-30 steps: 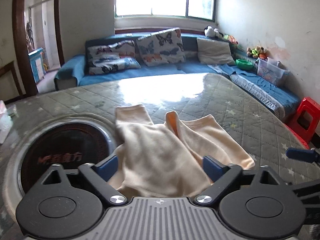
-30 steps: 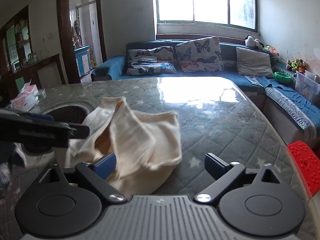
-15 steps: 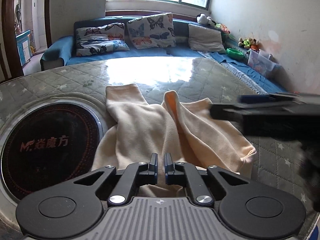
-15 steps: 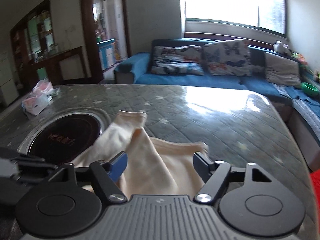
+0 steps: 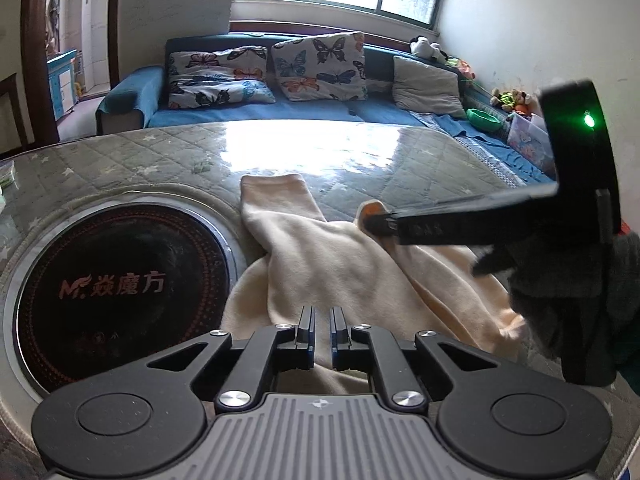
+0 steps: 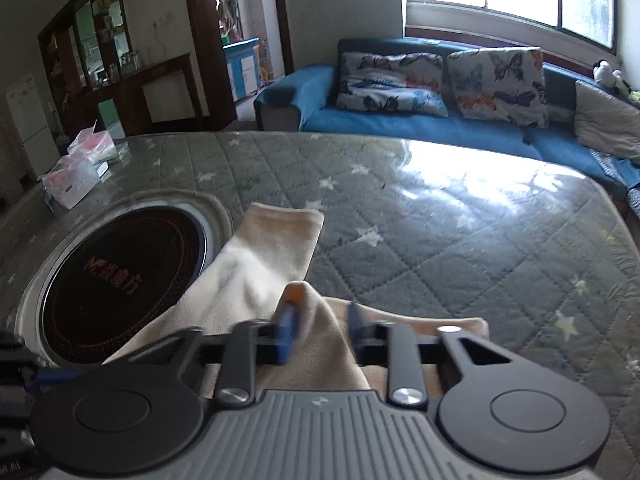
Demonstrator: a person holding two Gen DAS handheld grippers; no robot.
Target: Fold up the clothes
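Two grippers, left gripper [image 5: 322,330] and right gripper [image 6: 320,334], have just closed onto the cream garment [image 5: 340,264] beside the round cooktop [image 5: 116,292], so grasping looks done; lifting together likely follows.

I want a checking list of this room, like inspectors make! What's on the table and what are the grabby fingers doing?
Surface: quilted grey table cover with stars, glossy in the window light; round black hotplate set into it.
Job's things: cream garment, crumpled, one sleeve stretched toward the sofa.
Clutter: tissue packs at the far table edge.
Grippers: left gripper nearly shut on the garment's near edge; right gripper has just been closing, pinching a raised fold with an orange lining.
Cables: nothing seen.
Surroundings: blue sofa with butterfly cushions, window, doorway, toys by the wall.
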